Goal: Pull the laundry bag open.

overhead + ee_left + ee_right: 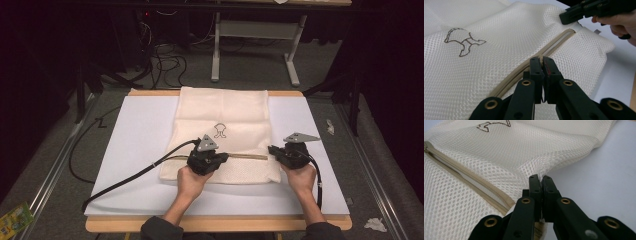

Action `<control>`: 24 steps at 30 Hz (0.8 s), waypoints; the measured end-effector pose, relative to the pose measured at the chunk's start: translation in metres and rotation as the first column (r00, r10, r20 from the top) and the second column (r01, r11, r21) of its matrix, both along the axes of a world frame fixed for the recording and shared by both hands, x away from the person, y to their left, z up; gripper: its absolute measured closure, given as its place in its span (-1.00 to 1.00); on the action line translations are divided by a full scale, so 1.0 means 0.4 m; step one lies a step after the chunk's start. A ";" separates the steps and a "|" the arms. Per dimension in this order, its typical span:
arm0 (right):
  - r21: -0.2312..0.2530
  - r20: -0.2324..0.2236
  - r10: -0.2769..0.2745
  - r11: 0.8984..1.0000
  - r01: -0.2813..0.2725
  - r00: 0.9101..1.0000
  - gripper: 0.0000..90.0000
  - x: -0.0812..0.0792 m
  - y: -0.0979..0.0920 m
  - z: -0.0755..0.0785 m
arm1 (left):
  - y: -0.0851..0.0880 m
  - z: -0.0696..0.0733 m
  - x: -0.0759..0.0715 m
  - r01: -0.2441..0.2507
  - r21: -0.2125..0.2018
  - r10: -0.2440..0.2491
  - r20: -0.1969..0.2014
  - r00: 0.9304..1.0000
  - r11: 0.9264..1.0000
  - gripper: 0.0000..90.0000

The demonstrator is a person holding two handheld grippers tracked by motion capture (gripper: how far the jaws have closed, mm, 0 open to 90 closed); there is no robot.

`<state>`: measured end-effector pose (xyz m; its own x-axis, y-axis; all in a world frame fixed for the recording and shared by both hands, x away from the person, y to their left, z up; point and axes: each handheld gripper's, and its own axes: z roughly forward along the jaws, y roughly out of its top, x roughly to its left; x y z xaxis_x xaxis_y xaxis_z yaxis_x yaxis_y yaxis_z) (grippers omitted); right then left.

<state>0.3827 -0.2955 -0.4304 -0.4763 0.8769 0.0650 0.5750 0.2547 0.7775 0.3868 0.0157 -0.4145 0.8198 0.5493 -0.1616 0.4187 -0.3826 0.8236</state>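
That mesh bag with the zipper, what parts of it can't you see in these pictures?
- Zipper pull: left gripper view, hidden by the shut left gripper on the zipper.
- Mesh bag contents: too faint through the mesh in all views.
- Bag corner: right gripper view, covered by the shut right gripper.

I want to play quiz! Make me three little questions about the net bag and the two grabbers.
1. True or false: the zipper on the bag is partly open.
2. Where does the right gripper pinch the bag? A: at the edge by the zipper's end. B: on the drawing. C: at the far top edge.
3. What do the left gripper's jaws close on?

Key:
1. True; a gap shows between the two rows of teeth.
2. A.
3. The zipper, partway along its line; what exactly they pinch there is hidden by the jaws.
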 end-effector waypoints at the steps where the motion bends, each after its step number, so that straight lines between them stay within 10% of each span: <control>1: -0.001 -0.002 -0.002 1.000 0.002 1.000 0.99 0.001 0.000 0.000 | 0.002 0.001 0.001 0.000 0.002 0.000 0.001 1.000 1.000 0.94; 19: -0.008 -0.009 0.000 1.000 0.000 1.000 0.99 0.019 0.006 0.001 | 0.030 -0.011 0.006 -0.023 -0.020 0.023 -0.005 1.000 1.000 0.94; 24: -0.073 0.007 0.004 0.997 -0.003 1.000 0.99 0.027 0.022 0.008 | 0.044 -0.013 0.004 -0.038 -0.011 0.038 -0.013 0.999 0.999 0.94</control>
